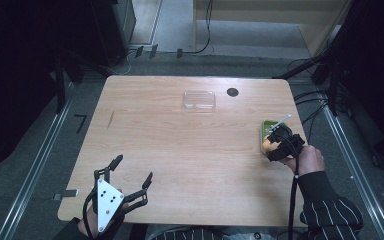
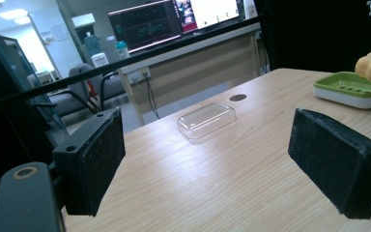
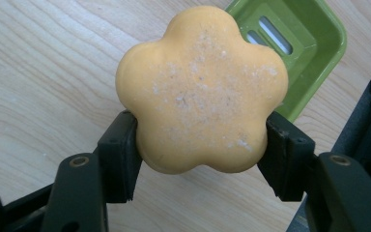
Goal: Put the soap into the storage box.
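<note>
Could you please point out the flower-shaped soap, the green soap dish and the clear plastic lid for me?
flower-shaped soap (image 3: 202, 89): right gripper view, middle of its speckled top face.
green soap dish (image 2: 351, 87): left gripper view, its slotted green floor.
clear plastic lid (image 1: 199, 99): high view, centre of its flat top.

The left tongs sit low at the near left, jaws spread wide apart with nothing between them, the grey three-cornered plate facing up; the left hand grips them from below at the frame's bottom edge; the right tongs sit at the right side, jaws pressed against both flanks of a flower-shaped soap; the right hand holds them from behind, its forearm in a dark striped sleeve; a cable trails back along that arm.
</note>
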